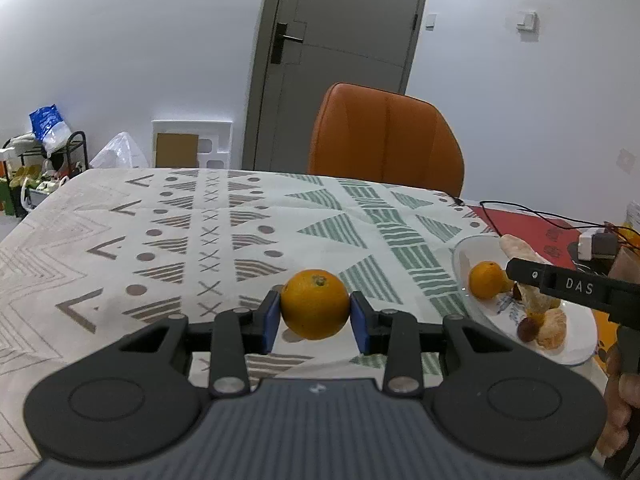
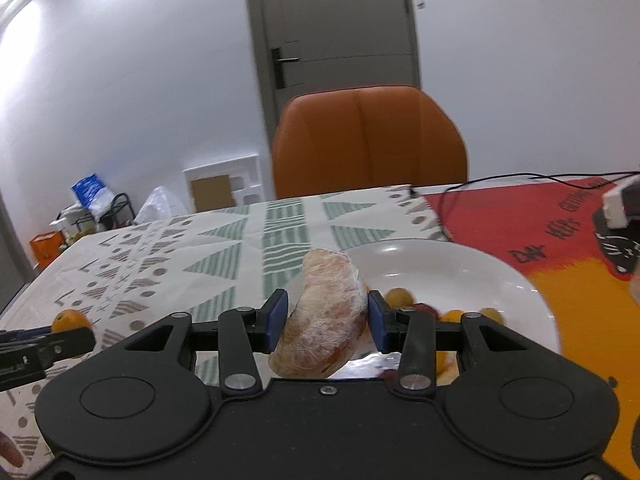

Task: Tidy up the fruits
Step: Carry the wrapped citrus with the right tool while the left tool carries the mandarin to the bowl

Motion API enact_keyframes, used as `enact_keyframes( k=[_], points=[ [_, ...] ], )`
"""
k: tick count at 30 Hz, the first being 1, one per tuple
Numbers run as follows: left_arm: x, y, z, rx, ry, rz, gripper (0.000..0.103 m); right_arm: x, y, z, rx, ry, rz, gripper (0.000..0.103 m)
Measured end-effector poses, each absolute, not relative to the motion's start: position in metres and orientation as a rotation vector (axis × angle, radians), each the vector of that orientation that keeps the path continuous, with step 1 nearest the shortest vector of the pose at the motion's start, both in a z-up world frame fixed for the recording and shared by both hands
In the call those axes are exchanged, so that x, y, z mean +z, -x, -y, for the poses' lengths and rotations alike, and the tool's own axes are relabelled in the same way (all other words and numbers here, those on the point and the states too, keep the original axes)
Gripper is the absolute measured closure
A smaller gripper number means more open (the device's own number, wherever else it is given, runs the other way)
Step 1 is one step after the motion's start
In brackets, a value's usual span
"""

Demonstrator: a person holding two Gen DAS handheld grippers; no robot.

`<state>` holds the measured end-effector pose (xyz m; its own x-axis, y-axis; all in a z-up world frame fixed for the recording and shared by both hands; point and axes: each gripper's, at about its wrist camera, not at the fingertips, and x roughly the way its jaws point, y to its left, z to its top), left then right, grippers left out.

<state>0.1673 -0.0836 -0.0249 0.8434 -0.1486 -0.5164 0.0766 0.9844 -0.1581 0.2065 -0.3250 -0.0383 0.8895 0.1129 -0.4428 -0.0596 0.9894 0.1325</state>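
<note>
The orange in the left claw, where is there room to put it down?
The patterned tablecloth is bare from the orange to the far table edge by the orange chair. The near end of the white plate is crowded with fruit pieces, and the right gripper holds a pomelo wedge over it.

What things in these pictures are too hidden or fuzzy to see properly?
- Small fruits on the white round plate: right wrist view, blurred and partly behind the right gripper and its pale peeled pomelo segment.
- Plate's near edge: left wrist view, the right gripper's black finger crosses it.
- Underside of the round orange in the left gripper: whether it touches the patterned tablecloth is unclear.
- Clutter on the floor rack: too small.
</note>
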Motion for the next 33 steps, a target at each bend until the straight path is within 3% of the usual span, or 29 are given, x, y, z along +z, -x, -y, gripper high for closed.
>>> enact_keyframes(
  k=[6, 33],
  points=[
    [-0.02, -0.167, 0.102, -0.147, 0.108, -0.548, 0.067, -0.036, -0.201, 0.351, 0.047, -0.151, -0.447, 0.056],
    [-0.007, -0.172, 0.174, -0.286, 0.029, -0.524, 0.067, -0.046, -0.153, 0.415, 0.016, -0.235, -0.448, 0.056]
  ],
)
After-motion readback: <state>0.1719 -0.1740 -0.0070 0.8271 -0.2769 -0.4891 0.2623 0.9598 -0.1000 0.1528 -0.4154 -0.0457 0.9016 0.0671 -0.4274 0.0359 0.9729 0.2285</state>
